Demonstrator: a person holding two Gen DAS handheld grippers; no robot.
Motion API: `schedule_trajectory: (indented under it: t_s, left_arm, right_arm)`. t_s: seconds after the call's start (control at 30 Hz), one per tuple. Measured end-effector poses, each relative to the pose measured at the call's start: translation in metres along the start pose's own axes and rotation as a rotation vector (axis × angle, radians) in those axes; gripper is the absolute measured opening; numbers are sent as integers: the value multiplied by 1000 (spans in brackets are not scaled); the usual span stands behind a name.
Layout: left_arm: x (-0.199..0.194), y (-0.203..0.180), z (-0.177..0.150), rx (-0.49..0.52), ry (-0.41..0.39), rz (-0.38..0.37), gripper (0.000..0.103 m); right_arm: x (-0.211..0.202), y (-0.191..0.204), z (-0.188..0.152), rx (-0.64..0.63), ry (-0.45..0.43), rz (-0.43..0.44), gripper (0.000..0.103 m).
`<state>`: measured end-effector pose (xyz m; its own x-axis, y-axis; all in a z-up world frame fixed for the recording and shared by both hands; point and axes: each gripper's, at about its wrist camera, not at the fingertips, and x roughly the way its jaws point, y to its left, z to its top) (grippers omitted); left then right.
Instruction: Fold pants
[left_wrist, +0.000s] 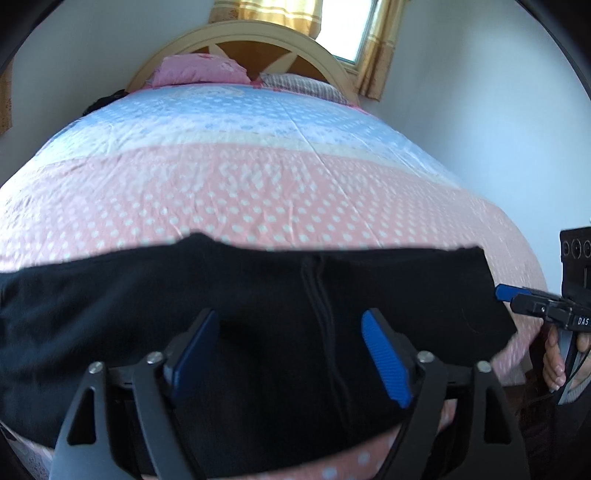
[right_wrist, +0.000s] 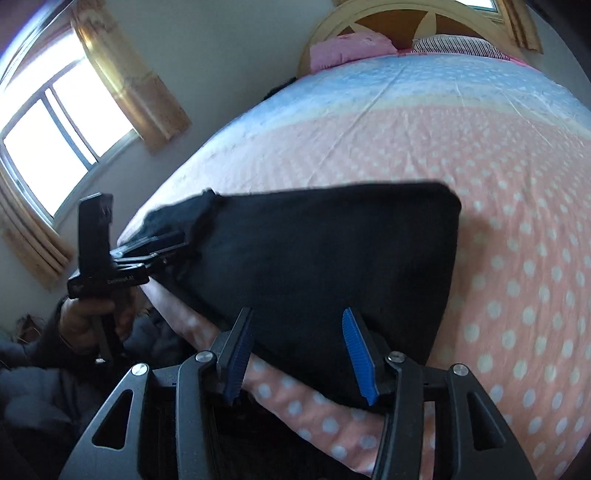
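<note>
The black pants (left_wrist: 258, 295) lie folded in a flat block near the front edge of the bed; they also show in the right wrist view (right_wrist: 332, 258). My left gripper (left_wrist: 291, 325) is open just above the pants, a blue pad on each side of the centre seam. My right gripper (right_wrist: 295, 325) is open over the pants' near edge. In the left wrist view the right gripper (left_wrist: 504, 292) sits at the pants' right end. In the right wrist view the left gripper (right_wrist: 173, 240) sits at the pants' left end.
The bed has a pink polka-dot and blue cover (left_wrist: 258, 192). A pink pillow (left_wrist: 199, 70) and a striped pillow (left_wrist: 299, 83) lie by the curved wooden headboard (left_wrist: 258, 40). Windows with gold curtains (right_wrist: 122, 74) stand behind and to the left.
</note>
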<state>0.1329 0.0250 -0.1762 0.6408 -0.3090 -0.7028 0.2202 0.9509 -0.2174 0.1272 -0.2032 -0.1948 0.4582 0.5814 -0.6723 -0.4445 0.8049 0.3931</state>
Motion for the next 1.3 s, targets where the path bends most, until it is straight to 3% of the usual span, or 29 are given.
schedule_trajectory:
  t_s: [0.07,0.17,0.33,0.43,0.6,0.67,0.8,0.87,0.93,1.0,1.1,1.3]
  left_arm:
    - [7,-4,-13,30,30,14,84]
    - [8,-14,-19,115,0,65,86]
    - [-5,0,-7,85,-7,59,86]
    - [-19,30,3,53,-32,98,86]
    - [-49,107,16,-44,-76,237,86]
    - [-62,146,15,-82,-85,320,86]
    - [-80,208,1,-203,-107,385,86]
    - [-81,229,-7,-259,-109,386,82]
    - [-75,247,-12,-327,-94,340,65]
    - [-67,254,-18,-377,-78,272,56]
    - [-59,248,-22,-410,-92,221,55]
    - [-52,239,-23,-377,-90,235,58]
  right_arm:
    - [-2,-2,1,18,-6,11,51]
    - [-11,0,6,39,-63,23,51]
    - [-11,29,23,-32,-100,33,51]
    - [5,54,32,-105,-79,62,51]
    - [42,89,41,-171,-45,104,51]
    - [57,102,41,-187,-26,132,51]
    - [80,117,31,-219,16,149,51]
    - [85,121,24,-231,35,145,51]
    - [88,120,20,-227,40,138,51]
    - [87,116,19,-209,33,143,51]
    - [82,111,20,-189,12,144,51]
    - [74,110,23,-177,-11,139,51]
